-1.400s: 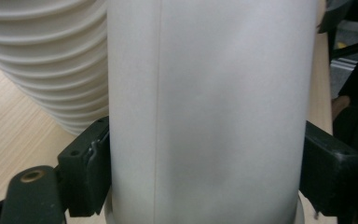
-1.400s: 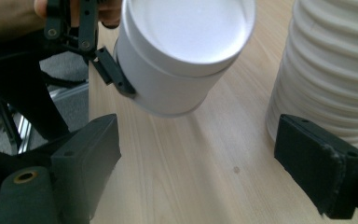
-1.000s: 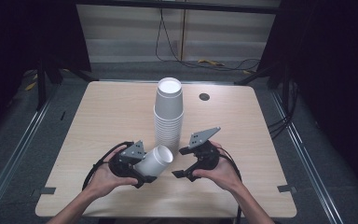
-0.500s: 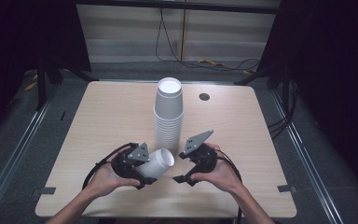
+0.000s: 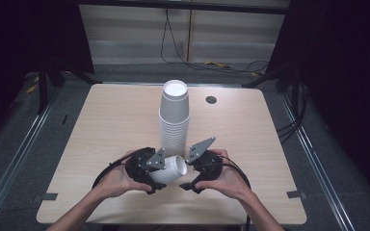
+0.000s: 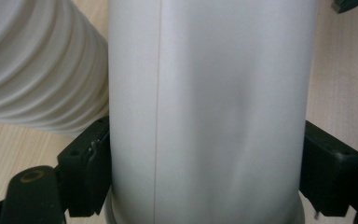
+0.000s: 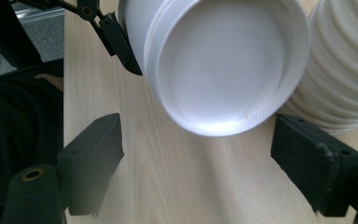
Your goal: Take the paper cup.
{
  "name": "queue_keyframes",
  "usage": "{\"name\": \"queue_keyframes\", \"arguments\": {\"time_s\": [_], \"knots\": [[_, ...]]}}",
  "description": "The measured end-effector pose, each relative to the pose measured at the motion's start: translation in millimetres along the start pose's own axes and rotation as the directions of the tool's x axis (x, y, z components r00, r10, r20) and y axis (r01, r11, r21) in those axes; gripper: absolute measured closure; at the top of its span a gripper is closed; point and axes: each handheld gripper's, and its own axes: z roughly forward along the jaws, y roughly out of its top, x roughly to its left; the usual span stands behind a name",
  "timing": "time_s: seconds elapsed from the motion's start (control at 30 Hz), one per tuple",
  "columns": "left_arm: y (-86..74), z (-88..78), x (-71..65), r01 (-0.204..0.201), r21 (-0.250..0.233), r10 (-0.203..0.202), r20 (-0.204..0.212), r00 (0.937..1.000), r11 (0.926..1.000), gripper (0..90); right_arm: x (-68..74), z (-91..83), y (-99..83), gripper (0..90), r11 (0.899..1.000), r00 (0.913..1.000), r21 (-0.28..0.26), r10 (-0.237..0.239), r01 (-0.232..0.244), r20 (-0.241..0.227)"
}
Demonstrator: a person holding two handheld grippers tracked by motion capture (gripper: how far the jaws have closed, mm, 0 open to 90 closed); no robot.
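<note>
Item: white paper cup [image 5: 172, 168], on its side, just in front of the cup stack [image 5: 174, 118] | left gripper [image 5: 161, 175]: I clamp its wall | right gripper [image 5: 189, 179]: jaws spread, empty, facing the cup's mouth | Handling: I squeeze lightly to avoid denting, keep clear of the stack.
</note>
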Motion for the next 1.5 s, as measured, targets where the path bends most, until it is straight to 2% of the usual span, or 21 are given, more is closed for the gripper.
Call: {"name": "queue_keyframes", "arguments": {"time_s": [0.03,0.1,0.13,0.17,0.2,0.27,0.3,0.43,0.47,0.53,0.6,0.63,0.77,0.8,0.87,0.93,0.97,1.0,1.07,1.3,1.5], "knots": [[0.8,-0.2,0.1,-0.017,0.007,0.017,0.001,0.9999,0.9998,16.9,-0.4,0.3,-0.5,16.5,1.0,1.0,0.0,0.005,-0.005,-0.003],[2.2,-0.3,-1.7,-0.043,0.036,0.041,0.035,0.9985,0.9985,16.8,-0.9,0.4,-1.2,16.4,1.0,0.9998,0.004,0.015,-0.015,-0.012],[2.4,-0.6,-3.1,-0.032,0.03,0.031,0.041,0.9987,0.999,16.8,-1.3,0.7,-1.2,16.4,1.0,0.9998,0.005,0.013,-0.013,-0.017],[3.0,-2.1,-3.8,-0.041,0.038,0.039,0.049,0.998,0.9985,16.8,-0.8,0.8,-1.2,16.5,1.0,0.9996,0.008,0.02,-0.02,-0.02],[3.5,-2.3,-6.3,-0.042,0.034,0.04,0.046,0.9981,0.9985,16.7,-0.8,1.2,-1.1,16.9,1.0,0.9995,0.008,0.017,-0.017,-0.026],[4.2,-2.6,-7.0,-0.071,0.051,0.068,0.048,0.9965,0.9962,16.7,0.3,2.0,-0.3,17.5,1.0,0.9992,0.01,0.01,-0.01,-0.038],[4.0,-1.5,-8.6,-0.061,0.041,0.059,0.046,0.9972,0.9973,16.8,1.0,2.7,0.2,17.6,1.0,0.9989,0.014,0.006,-0.005,-0.047],[5.4,2.0,-9.6,-0.072,0.048,0.069,0.058,0.996,0.9963,16.7,3.6,6.3,2.5,17.5,1.0,0.9983,0.024,-0.004,0.005,-0.058],[5.5,3.2,-10.7,-0.062,0.042,0.059,0.062,0.9963,0.9972,16.7,3.8,7.1,3.0,17.4,1.0,0.998,0.024,-0.008,0.01,-0.062],[6.4,4.8,-10.8,-0.079,0.06,0.075,0.071,0.9947,0.9951,16.7,4.4,8.0,3.8,17.2,1.0,0.9979,0.028,-0.009,0.011,-0.065],[6.5,6.0,-12.7,-0.056,0.047,0.053,0.078,0.9956,0.9973,16.7,5.3,9.0,5.1,17.1,0.999,0.9974,0.035,-0.012,0.014,-0.072],[6.9,5.8,-12.1,-0.071,0.05,0.067,0.077,0.9948,0.9962,16.7,5.9,9.0,5.6,17.1,0.999,0.9974,0.036,-0.012,0.015,-0.071],[7.4,5.8,-13.1,-0.083,0.05,0.079,0.086,0.9932,0.9953,16.7,9.4,11.4,9.4,18.6,0.997,0.9961,0.051,-0.045,0.049,-0.075],[7.1,6.8,-14.8,-0.064,0.04,0.06,0.087,0.9944,0.9971,16.7,10.1,11.9,10.0,18.6,0.997,0.9958,0.055,-0.046,0.051,-0.079],[7.3,6.9,-14.9,-0.071,0.043,0.068,0.088,0.9938,0.9965,16.8,11.0,13.8,11.4,18.6,0.996,0.9953,0.066,-0.046,0.052,-0.085],[7.7,7.1,-14.1,-0.092,0.06,0.086,0.09,0.9922,0.994,16.8,11.2,15.9,12.8,18.1,0.997,0.9945,0.06,-0.05,0.055,-0.092],[7.3,9.0,-16.3,-0.068,0.045,0.064,0.095,0.9934,0.9966,16.8,11.1,16.3,13.2,17.8,0.997,0.9942,0.06,-0.051,0.057,-0.094],[7.3,10.0,-16.4,-0.076,0.057,0.07,0.101,0.9924,0.9955,16.8,11.2,17.2,13.9,17.9,0.997,0.9944,0.057,-0.046,0.052,-0.095],[7.3,13.1,-19.3,-0.071,0.053,0.065,0.109,0.992,0.9961,16.7,11.9,17.3,15.3,18.4,0.996,0.9924,0.045,-0.07,0.075,-0.101],[8.9,12.8,-21.4,-0.082,0.047,0.076,0.115,0.9905,0.9955,16.8,14.7,20.6,16.6,17.9,0.996,0.991,0.065,-0.053,0.061,-0.123],[10.4,13.0,-23.1,-0.092,0.043,0.087,0.108,0.9904,0.9948,16.8,15.7,22.8,16.9,18.2,0.995,0.9894,0.067,-0.059,0.068,-0.133]]}}
